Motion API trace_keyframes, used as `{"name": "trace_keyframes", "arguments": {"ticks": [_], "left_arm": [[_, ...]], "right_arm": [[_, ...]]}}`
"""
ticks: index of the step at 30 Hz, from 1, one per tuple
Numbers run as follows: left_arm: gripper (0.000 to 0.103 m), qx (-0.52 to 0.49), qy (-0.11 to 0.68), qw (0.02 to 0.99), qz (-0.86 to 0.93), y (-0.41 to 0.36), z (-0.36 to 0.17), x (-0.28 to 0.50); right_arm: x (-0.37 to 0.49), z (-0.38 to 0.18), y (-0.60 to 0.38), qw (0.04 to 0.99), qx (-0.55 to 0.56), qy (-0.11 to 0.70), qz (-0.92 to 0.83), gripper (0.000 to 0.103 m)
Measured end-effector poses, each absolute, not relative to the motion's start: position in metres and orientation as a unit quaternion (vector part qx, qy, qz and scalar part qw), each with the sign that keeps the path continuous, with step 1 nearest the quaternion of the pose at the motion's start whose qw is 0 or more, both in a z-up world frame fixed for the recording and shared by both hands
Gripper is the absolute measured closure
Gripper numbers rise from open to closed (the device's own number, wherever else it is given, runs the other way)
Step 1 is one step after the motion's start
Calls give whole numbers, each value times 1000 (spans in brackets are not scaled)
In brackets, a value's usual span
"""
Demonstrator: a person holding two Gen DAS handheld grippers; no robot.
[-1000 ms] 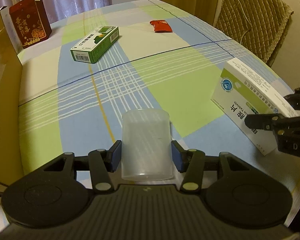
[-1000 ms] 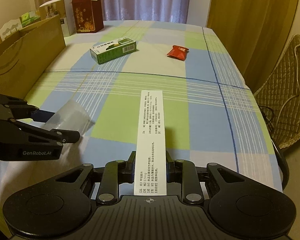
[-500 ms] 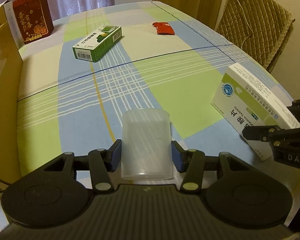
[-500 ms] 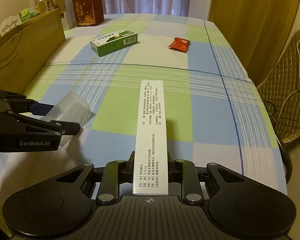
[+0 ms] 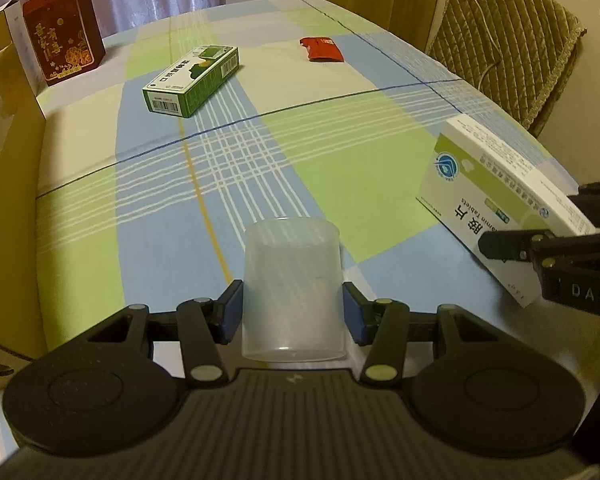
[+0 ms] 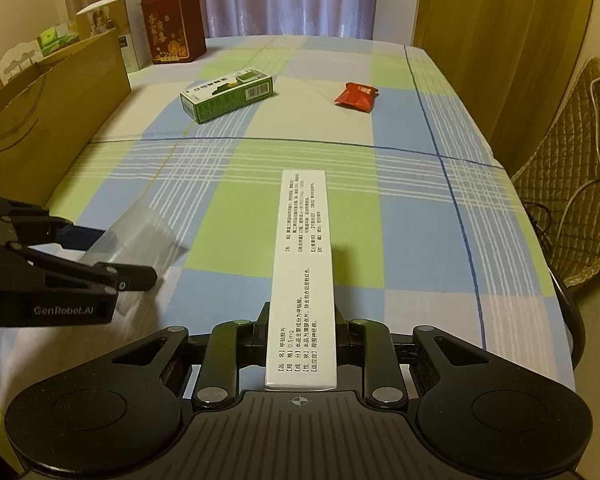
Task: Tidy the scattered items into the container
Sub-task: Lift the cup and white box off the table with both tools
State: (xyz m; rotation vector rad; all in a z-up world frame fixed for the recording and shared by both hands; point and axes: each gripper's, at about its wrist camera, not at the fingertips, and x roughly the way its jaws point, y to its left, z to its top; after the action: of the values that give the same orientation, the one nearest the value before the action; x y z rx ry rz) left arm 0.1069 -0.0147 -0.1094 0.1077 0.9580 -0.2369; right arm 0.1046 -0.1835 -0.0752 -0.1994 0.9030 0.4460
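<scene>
**Both grippers are full and ready to carry things to the box**

The big brown cardboard box point(image 6: 56, 112) stands along the left side of the table point(image 6: 300, 220), which has a blue, green and white checked cloth. I think this box is the container. The step in hand looks like carrying: each gripper has picked something up and neither thing is in the box yet. Next, both need to swing left, go over the box wall and let go.

The right gripper point(image 6: 302, 344) pinches a long white medicine box point(image 6: 304, 272) by its near end, so the far end sticks out and could tip.

The left gripper point(image 5: 293, 312) squeezes a see-through plastic cup point(image 5: 293, 288) on both sides. It looks thin and easy to squash.

A green medicine box point(image 5: 192, 80) and a small red packet point(image 5: 322, 49) lie far off on the cloth, well apart, waiting.
</scene>
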Motion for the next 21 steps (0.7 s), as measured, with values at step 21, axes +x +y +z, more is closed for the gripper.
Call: {"name": "trace_keyframes", "arguments": {"ticks": [21], "left_arm": [[57,39,426,900,-85,9,-63,71]], "right_arm": [[81,-50,-168,878,-106,405,230,76]]}}
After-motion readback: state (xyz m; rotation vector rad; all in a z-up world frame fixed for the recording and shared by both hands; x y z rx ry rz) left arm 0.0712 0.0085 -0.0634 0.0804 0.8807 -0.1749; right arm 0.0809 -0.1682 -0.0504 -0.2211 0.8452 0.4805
